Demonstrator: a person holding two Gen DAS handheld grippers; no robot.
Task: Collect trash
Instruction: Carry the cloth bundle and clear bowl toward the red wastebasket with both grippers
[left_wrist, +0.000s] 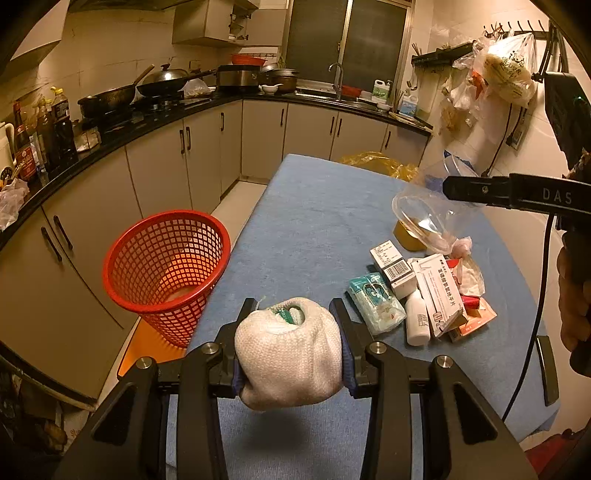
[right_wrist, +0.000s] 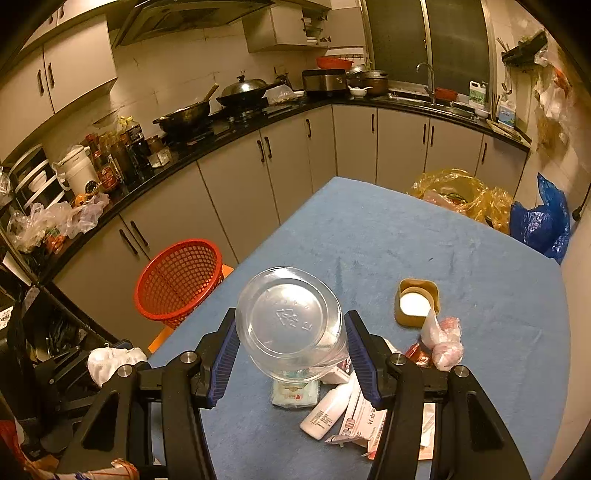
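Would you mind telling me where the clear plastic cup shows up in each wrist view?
Left wrist view: clear plastic cup at right, held above the table.
Right wrist view: cup at centre, between the right gripper pads.
Shared landmark: red basket beside the table.

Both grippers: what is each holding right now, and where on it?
Left gripper clamps a balled white cloth across its sides. Right gripper pinches a clear plastic cup by its side walls, base facing the camera.

Red lattice basket (left_wrist: 166, 266), blue tablecloth (left_wrist: 314, 221), off-white knitted cloth ball (left_wrist: 288, 354), clear plastic cup (right_wrist: 291, 325)
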